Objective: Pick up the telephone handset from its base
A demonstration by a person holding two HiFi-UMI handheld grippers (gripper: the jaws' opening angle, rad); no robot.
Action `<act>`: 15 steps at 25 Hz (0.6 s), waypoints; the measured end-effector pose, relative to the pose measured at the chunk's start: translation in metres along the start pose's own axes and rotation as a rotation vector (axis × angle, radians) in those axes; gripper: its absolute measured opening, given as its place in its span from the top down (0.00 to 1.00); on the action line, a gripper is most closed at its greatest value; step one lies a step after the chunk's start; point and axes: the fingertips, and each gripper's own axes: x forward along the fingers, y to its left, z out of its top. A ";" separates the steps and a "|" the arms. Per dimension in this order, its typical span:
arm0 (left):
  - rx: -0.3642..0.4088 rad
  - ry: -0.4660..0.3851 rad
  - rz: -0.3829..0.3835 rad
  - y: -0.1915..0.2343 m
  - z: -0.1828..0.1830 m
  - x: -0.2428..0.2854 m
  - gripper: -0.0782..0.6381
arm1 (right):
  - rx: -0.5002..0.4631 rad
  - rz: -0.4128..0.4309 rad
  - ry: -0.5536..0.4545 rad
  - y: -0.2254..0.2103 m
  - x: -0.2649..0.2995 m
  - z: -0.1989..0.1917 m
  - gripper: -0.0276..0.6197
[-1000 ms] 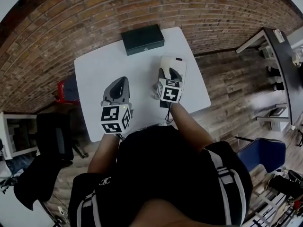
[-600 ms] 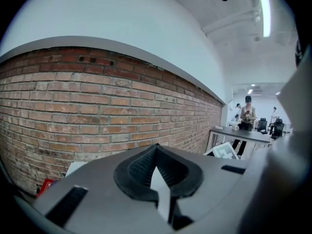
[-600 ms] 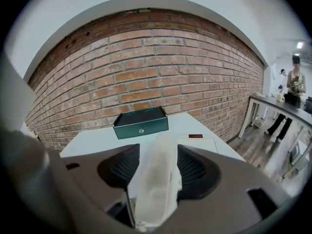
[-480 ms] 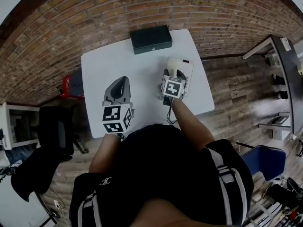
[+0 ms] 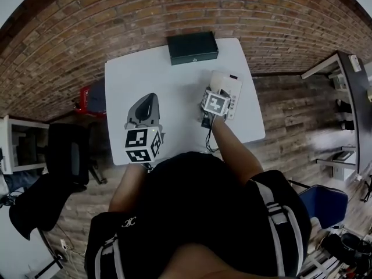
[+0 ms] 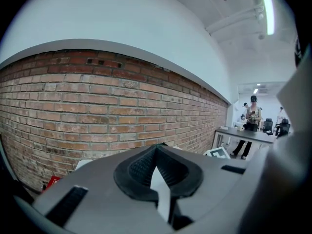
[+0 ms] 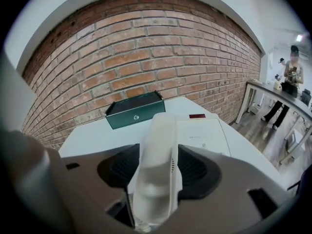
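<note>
As the right gripper (image 7: 157, 165) just opened, its jaws flank the handset (image 7: 163, 126).

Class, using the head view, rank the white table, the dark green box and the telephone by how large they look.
Largest: the table.
Next, unranked: the box and the telephone. They look about alike, and the telephone is partly hidden in this view.

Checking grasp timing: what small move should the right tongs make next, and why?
Probably close on the handset: the right tongs, having just opened wide, straddle it without visibly gripping, and it lies on its base.
</note>
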 end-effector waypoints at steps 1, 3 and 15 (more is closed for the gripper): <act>-0.001 0.002 0.003 0.001 -0.001 -0.001 0.89 | -0.001 -0.005 0.002 0.000 0.003 -0.001 0.63; -0.003 0.005 0.008 0.004 -0.002 -0.002 0.89 | 0.008 -0.012 0.015 0.000 0.005 -0.001 0.63; -0.012 0.013 0.032 0.018 -0.006 -0.008 0.89 | 0.068 -0.037 0.094 -0.001 0.022 -0.007 0.63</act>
